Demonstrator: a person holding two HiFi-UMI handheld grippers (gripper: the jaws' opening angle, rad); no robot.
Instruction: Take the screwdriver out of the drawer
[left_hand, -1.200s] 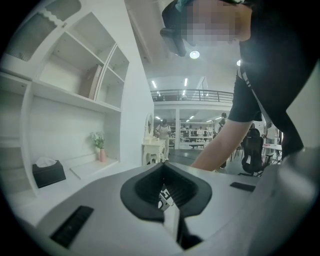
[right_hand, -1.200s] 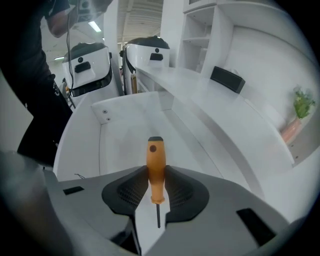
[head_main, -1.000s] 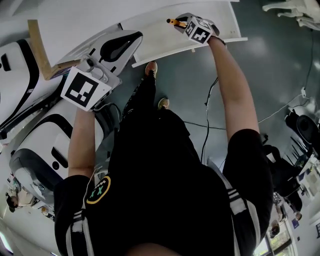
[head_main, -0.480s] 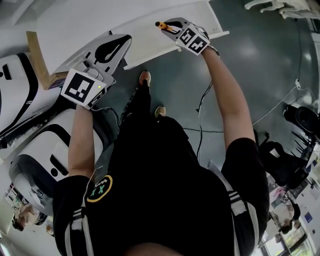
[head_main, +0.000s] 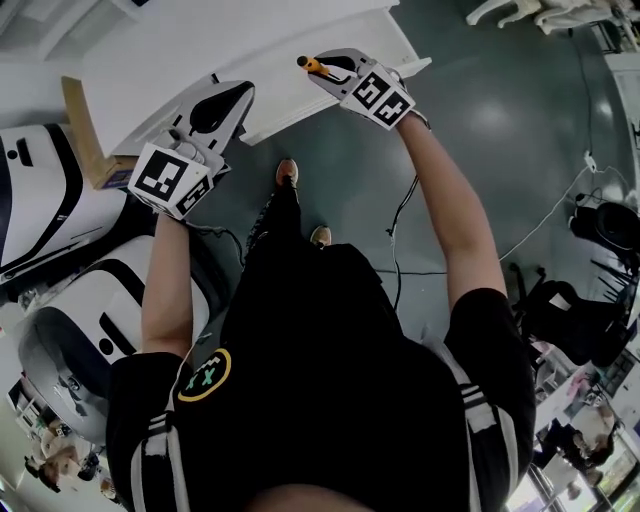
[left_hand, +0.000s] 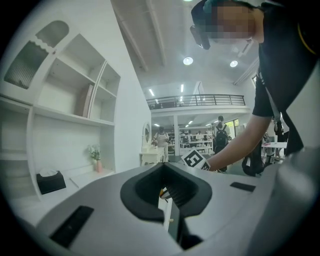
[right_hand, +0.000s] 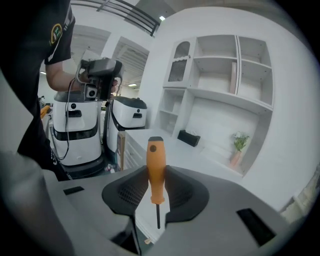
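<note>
Right tool (right_hand: 153, 193), bearing square markers (head_main: 380, 97), grips orange screwdriver (right_hand: 155, 165).

Screwdriver (right_hand: 155, 170) between right gripper (right_hand: 156, 186) jaws, handle up, above drawer (head_main: 290, 112). Left gripper (head_main: 228, 100) to its left, at drawer's left end. Tissue box (right_hand: 188, 137) and plant (right_hand: 239, 144) on countertop (right_hand: 167, 150) behind; shelves (right_hand: 225, 70) above; robots (head_main: 60, 220) at left.

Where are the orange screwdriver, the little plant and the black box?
orange screwdriver (right_hand: 156, 170): right gripper view, on its handle.
little plant (right_hand: 239, 142): right gripper view, on its leaves.
black box (right_hand: 189, 137): right gripper view, on its front side.
</note>
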